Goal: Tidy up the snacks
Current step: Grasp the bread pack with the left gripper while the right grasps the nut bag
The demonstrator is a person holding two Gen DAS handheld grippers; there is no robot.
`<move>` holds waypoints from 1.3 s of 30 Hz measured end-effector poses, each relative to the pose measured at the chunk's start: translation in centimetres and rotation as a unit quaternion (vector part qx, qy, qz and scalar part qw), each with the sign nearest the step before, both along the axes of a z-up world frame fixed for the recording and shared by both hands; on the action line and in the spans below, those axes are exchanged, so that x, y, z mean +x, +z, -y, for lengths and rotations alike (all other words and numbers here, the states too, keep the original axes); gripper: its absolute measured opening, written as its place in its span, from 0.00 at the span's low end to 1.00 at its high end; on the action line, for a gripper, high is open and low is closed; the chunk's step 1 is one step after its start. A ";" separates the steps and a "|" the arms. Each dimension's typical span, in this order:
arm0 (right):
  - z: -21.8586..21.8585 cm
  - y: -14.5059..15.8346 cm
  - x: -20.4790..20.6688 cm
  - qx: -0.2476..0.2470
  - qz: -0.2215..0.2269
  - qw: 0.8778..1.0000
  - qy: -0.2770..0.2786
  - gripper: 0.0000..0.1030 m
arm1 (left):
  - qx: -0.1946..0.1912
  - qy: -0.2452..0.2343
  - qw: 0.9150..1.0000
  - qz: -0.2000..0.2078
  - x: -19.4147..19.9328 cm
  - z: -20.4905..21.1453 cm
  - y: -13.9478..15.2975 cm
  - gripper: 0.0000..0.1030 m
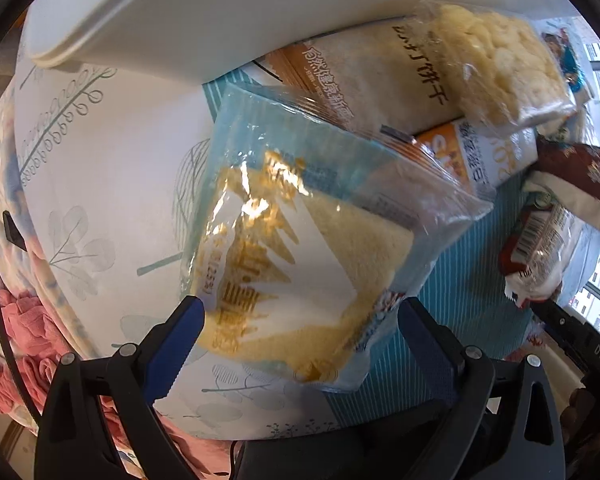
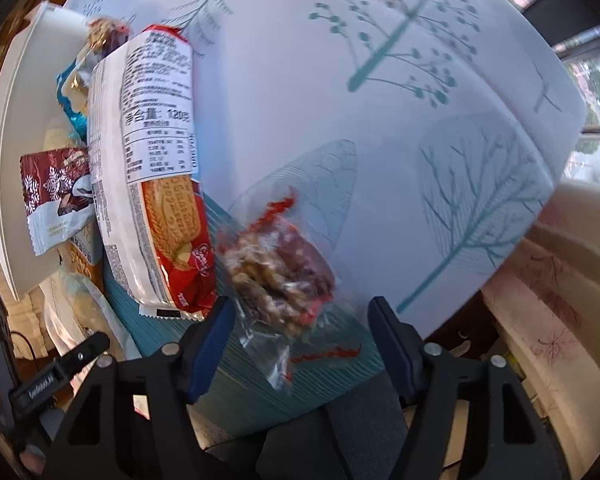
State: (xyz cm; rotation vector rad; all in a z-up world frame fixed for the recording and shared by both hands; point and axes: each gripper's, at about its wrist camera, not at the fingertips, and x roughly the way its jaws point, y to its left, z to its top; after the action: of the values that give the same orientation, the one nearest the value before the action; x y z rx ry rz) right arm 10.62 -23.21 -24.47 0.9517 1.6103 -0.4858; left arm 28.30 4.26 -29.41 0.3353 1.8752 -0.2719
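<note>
L claw (image 1: 300, 320): we've got the blue pads spread wide, w/ the sponge-cake pack (image 1: 300, 240) lying between them. Can't tell if either pad actually touches the wrapper, so we call it released. The pack rests on the tabletop (image 1: 112, 184), leaf-print cloth, and its far end leans on the soda-cracker pack (image 1: 372, 80). Further ahead, a clear rice-cracker bag (image 1: 504, 64) sits on top of that pack, and the white bin (image 1: 180, 12) rises beyond. Off to the R of the claw, a dark-red snowflake wrapper (image 1: 576, 168).

R claw (image 2: 300, 320): pads also apart, nothing clamped. Between them lies a clear nut-snack bag (image 2: 280, 264), red zigzag edges, blurred; contact w/ the L pad unclear. Just L of it, the red biscuit pack (image 2: 152, 168) runs away from us, label up. Beyond that, the snowflake wrapper (image 2: 56, 188) and the bin (image 2: 8, 128) w/ more snacks.
</note>
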 end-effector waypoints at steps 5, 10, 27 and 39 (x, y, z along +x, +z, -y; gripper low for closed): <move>-0.7 -0.1 1.9 -0.007 -0.006 0.999 0.032 0.60 | 0.011 -0.006 1.000 0.009 0.8 -0.1 -0.9 0.94; -1.4 0.1 4.1 -0.024 -0.004 0.998 0.061 0.54 | 0.015 -0.009 1.000 0.018 1.3 0.3 -1.4 0.93; -5.5 2.5 3.9 -0.010 0.039 0.998 0.054 0.50 | -0.051 -0.018 0.997 0.054 -1.3 0.3 3.4 0.35; -8.2 6.5 0.6 -0.032 0.086 0.994 0.052 0.50 | -0.059 -0.061 0.992 0.097 0.2 -1.4 3.1 0.86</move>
State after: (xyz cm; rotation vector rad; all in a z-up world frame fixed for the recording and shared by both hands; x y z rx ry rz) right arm 11.18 -14.97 -17.99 0.8329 1.4712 -0.3710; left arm 28.46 5.66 -26.28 0.3821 1.6416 -0.4164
